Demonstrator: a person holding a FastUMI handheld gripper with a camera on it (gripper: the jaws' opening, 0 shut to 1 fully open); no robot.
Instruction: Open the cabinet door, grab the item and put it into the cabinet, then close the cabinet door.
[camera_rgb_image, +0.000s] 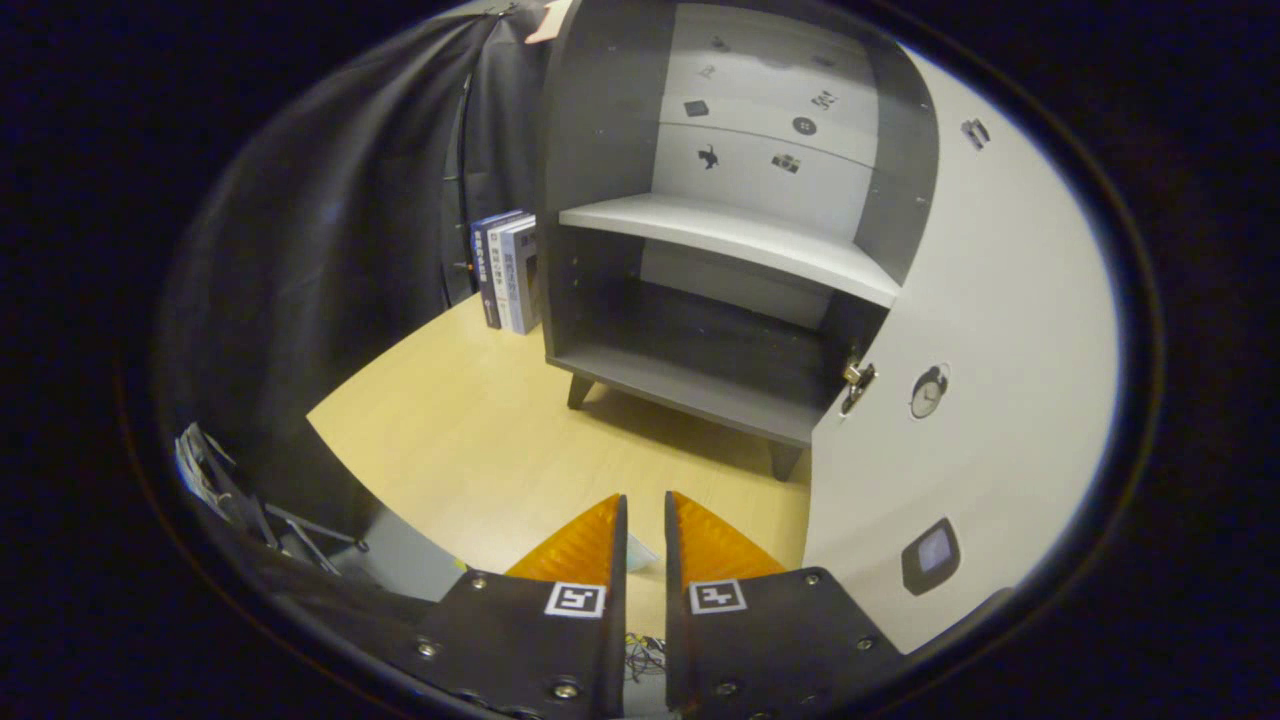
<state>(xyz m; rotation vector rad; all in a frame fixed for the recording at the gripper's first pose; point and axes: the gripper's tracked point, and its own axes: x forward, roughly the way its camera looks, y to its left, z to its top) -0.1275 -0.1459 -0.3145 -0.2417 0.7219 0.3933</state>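
Pale wood-grain tabletop (480, 430) under warm light, dark draped cloth wall (330, 250) behind and to the left, a few upright books (508, 270) against the cloth, folded metal stand (250, 510) below the table edge

Between my gripper (645, 520) fingers a pale sliver shows, too little to name. The open cabinet door (960, 400) runs off at the right. Stickers on the cabinet's back panel (760, 130), upper middle, are too small to tell. Book (510, 270) spines' lettering blurs.
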